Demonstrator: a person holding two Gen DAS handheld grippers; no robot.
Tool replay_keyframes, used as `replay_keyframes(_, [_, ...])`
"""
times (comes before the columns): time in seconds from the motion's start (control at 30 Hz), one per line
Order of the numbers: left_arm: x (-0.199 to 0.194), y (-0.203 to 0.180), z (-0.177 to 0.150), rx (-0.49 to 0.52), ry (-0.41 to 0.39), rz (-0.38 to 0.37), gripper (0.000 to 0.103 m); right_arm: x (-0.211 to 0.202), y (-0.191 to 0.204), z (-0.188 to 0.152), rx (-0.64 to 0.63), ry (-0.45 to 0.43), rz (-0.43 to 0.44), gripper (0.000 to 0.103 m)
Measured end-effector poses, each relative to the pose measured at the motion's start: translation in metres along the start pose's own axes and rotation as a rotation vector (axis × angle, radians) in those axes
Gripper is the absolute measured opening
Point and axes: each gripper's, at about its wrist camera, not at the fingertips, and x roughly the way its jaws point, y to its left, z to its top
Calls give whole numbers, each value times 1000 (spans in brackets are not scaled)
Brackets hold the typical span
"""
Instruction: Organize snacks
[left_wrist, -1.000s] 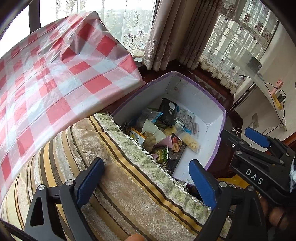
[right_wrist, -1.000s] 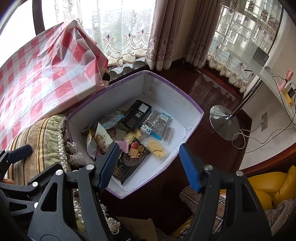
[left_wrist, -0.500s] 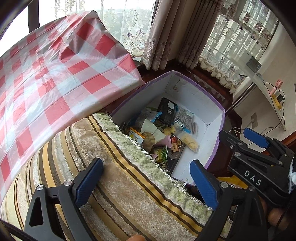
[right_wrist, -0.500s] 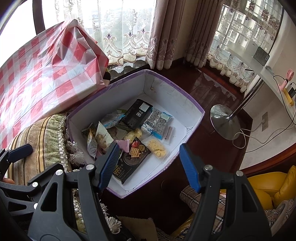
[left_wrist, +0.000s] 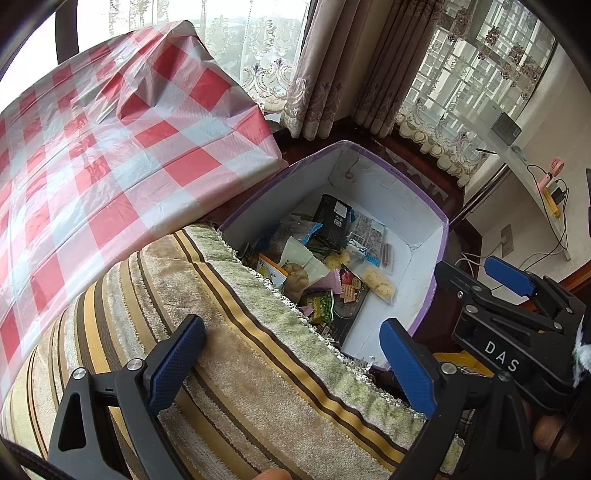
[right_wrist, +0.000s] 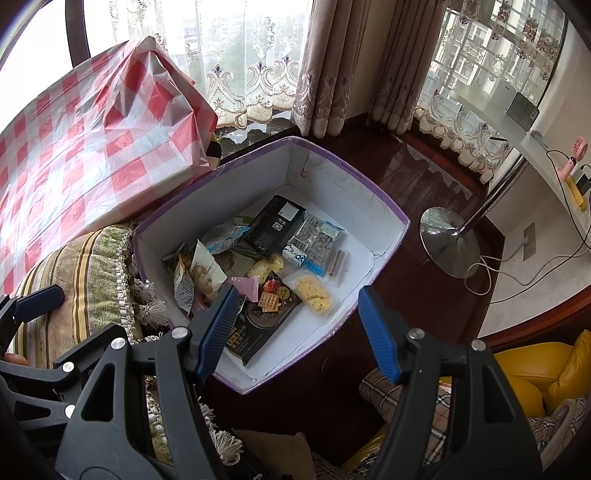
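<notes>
A purple-rimmed box (right_wrist: 343, 166) (left_wrist: 443, 236) with a white inside stands on the dark floor, holding several snack packets. Among them are a black packet (right_wrist: 275, 225), a clear bag of nuts (right_wrist: 316, 243), a black cracker pack (right_wrist: 262, 321) and yellow cakes (right_wrist: 314, 293). My right gripper (right_wrist: 299, 332) hangs open above the box's near corner, nothing between its blue pads. My left gripper (left_wrist: 291, 363) is open over a striped cushion (left_wrist: 236, 362), empty. The right gripper (left_wrist: 506, 280) also shows at the right of the left wrist view.
A red-and-white checked cloth (left_wrist: 92, 147) covers a table left of the box. Curtains (right_wrist: 332, 66) hang behind. A chrome lamp base (right_wrist: 448, 242) and cables sit on the floor to the right. A yellow seat (right_wrist: 546, 373) and plaid fabric (right_wrist: 380, 384) lie near right.
</notes>
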Motion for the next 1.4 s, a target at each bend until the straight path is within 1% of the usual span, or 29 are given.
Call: replay_keyframes(1.4, [0, -1, -2, 17, 8, 4, 97, 2, 0, 0, -8, 4, 1, 70])
